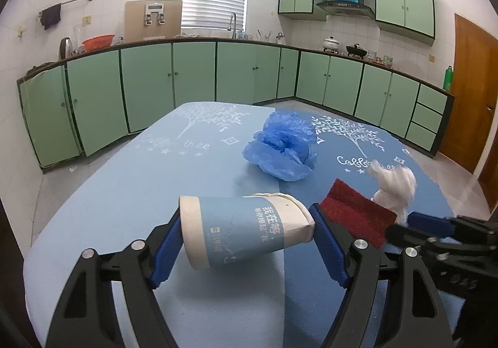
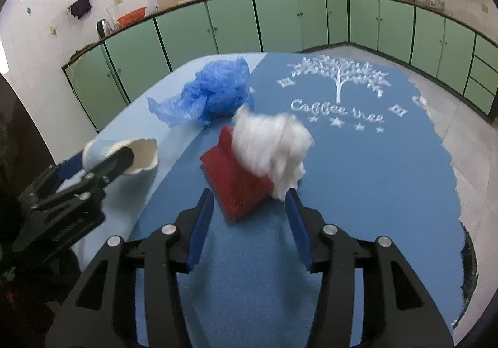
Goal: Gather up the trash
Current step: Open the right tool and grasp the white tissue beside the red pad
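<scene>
Your left gripper (image 1: 249, 239) pinches the paper cup (image 1: 246, 231) over the counter (image 1: 109, 198), while your right gripper (image 2: 249, 207) is spread apart behind the red sponge (image 2: 236, 183) and white fluff (image 2: 274, 145), near the blue bag (image 2: 214, 92).

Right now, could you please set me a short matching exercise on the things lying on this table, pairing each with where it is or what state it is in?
Things:
1. paper cup
2. blue plastic bag
3. white wad
4. red pad

States:
A. crumpled, lying alone further back on the table
B. flat on the cloth, partly under something white
C. on its side between the left jaws
D. fluffy, blurred, resting against the red thing

Pairs: 1-C, 2-A, 3-D, 4-B
</scene>
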`<state>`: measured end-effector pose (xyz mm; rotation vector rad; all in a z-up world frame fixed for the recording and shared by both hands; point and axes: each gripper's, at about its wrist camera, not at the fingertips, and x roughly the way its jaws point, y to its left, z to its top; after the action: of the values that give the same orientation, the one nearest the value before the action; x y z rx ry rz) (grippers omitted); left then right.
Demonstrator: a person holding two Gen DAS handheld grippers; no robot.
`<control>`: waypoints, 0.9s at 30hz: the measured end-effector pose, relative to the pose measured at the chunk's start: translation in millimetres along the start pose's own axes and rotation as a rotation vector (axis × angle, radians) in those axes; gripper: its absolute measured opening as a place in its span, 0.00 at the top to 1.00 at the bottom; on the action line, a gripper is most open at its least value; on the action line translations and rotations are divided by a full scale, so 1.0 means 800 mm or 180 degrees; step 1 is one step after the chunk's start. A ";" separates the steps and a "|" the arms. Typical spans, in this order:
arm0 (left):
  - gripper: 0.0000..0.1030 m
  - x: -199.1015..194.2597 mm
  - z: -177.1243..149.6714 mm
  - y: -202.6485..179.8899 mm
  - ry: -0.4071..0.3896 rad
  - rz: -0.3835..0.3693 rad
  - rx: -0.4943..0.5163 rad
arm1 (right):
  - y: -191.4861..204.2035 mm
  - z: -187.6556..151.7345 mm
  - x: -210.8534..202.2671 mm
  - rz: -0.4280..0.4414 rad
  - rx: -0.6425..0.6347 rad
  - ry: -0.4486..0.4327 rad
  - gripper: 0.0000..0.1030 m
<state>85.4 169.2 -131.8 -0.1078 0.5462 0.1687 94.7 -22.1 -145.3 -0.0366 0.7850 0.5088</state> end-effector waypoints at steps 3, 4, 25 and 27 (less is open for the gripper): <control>0.26 0.000 0.000 -0.001 -0.0006 -0.0018 0.0002 | -0.012 0.008 -0.009 -0.0083 0.0090 -0.0128 0.54; 0.26 0.001 0.001 -0.002 -0.0008 -0.0023 0.0004 | -0.018 0.012 -0.008 -0.0128 0.0116 -0.0145 0.54; 0.26 -0.013 0.014 -0.019 -0.0127 -0.0155 0.0055 | -0.026 0.044 -0.016 0.0030 0.0050 -0.0287 0.84; 0.26 -0.020 0.017 -0.022 -0.0163 -0.0188 0.0056 | -0.030 0.047 -0.030 0.0011 0.0062 -0.0360 0.84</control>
<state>82.1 151.6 -110.5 -0.1020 0.4930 0.1086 116.2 -44.9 -106.2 0.0116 0.6794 0.5021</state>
